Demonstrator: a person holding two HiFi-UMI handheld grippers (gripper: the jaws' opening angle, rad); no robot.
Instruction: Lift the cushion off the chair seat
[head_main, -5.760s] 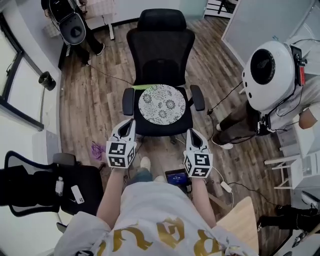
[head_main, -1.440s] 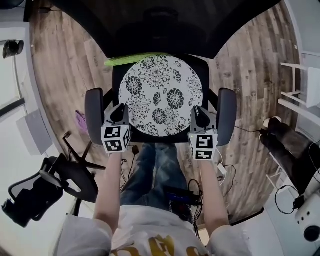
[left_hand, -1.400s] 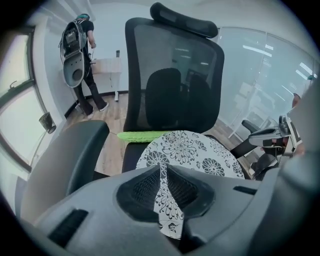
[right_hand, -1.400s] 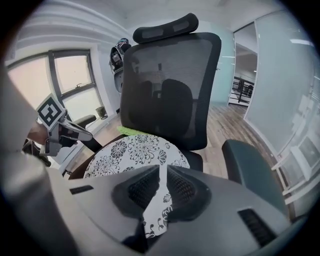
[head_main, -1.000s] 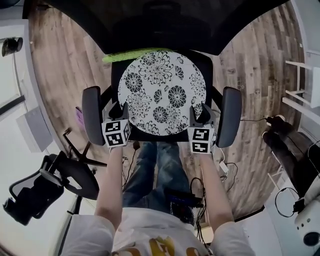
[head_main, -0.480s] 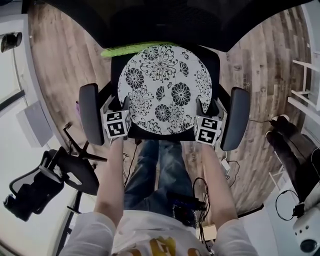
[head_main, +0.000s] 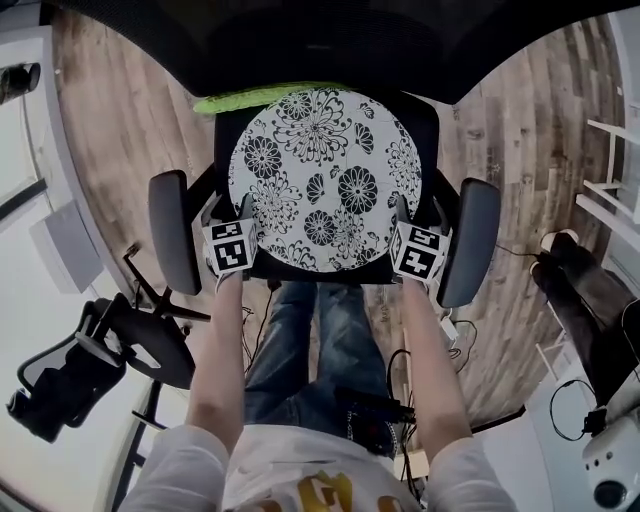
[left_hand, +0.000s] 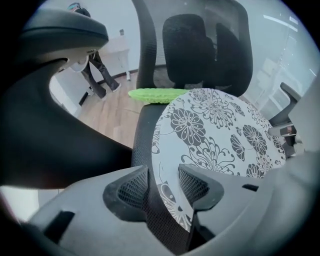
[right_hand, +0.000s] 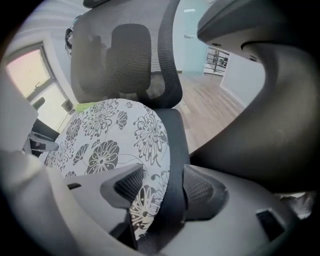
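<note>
My left claw (head_main: 228, 207) has sunk to the seat's front left corner, just inside the left armrest (head_main: 170, 245). Its jaws have just been opening and now stand wide, with the cushion's rim between them and neither pad pressing on it that I can see. The cushion (head_main: 320, 175), round and flower-printed, lies flat on the chair seat (head_main: 320, 272), not yet lifted, with a green thing (head_main: 255, 100) behind it against the backrest. My right claw (head_main: 417, 210) has dropped the same way at the front right corner, next to the right armrest (head_main: 470, 250). Its jaws have also just been opening and are wide, holding nothing. I judge both claws are set to close on the rim, the last step before the lift.

The head view gives me the symmetry, one claw on each side, but its marker cubes cover the jaws. Only the gripper views show that each gap takes in the seat's dark mesh edge along with the cushion's rim. I'd want the lower jaw above that edge, or I will pinch the seat too.
</note>
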